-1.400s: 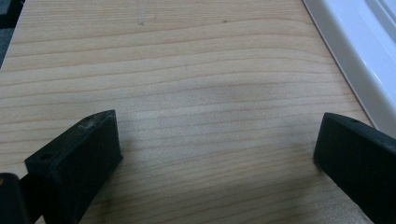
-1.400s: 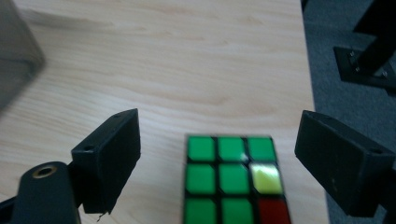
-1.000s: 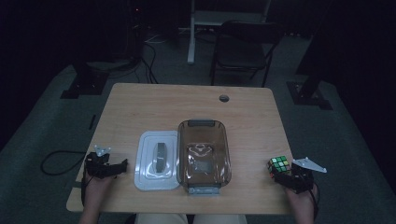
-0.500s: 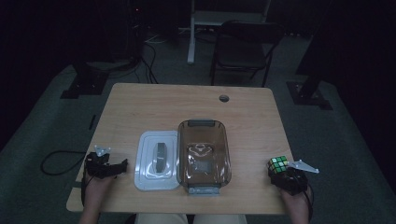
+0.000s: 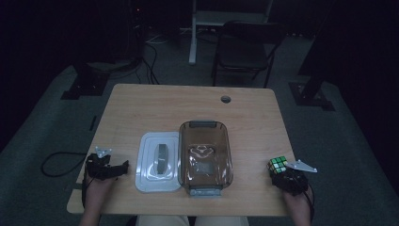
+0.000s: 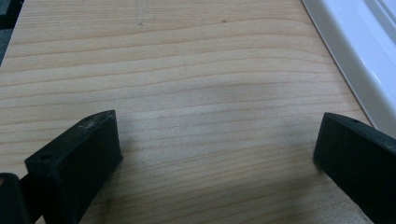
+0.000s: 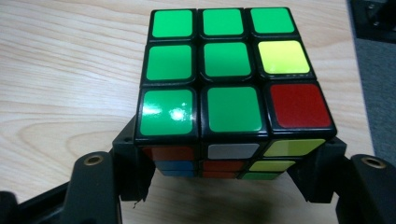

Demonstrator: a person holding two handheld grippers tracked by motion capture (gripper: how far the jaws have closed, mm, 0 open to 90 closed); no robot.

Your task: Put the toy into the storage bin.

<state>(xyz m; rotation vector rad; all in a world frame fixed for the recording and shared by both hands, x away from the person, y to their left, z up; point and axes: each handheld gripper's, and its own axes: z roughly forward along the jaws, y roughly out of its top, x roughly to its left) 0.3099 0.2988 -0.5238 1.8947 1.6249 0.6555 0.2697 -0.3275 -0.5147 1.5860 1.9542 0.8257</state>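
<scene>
A puzzle cube (image 5: 278, 165) (image 7: 231, 79) with a mostly green top sits on the wooden table (image 5: 188, 108) near its right front edge. My right gripper (image 5: 282, 176) (image 7: 231, 170) has just been closing and now has its jaws pressed on the cube's two sides. A clear brown tub (image 5: 205, 157) stands at the front middle, and its white lid (image 5: 158, 161) lies flat to the tub's left. My left gripper (image 5: 118, 168) (image 6: 215, 140) rests at the front left of the table, open, with bare wood between its jaws and the lid's rim (image 6: 355, 51) to its right.
A round cable hole (image 5: 226, 99) is near the table's far edge. Behind the table stand a dark chair (image 5: 244, 49) and stand legs on the grey floor. A black cable (image 5: 56, 162) loops on the floor at the left.
The right gripper has crept forward to the cube and shut on it. The left gripper has not moved.
</scene>
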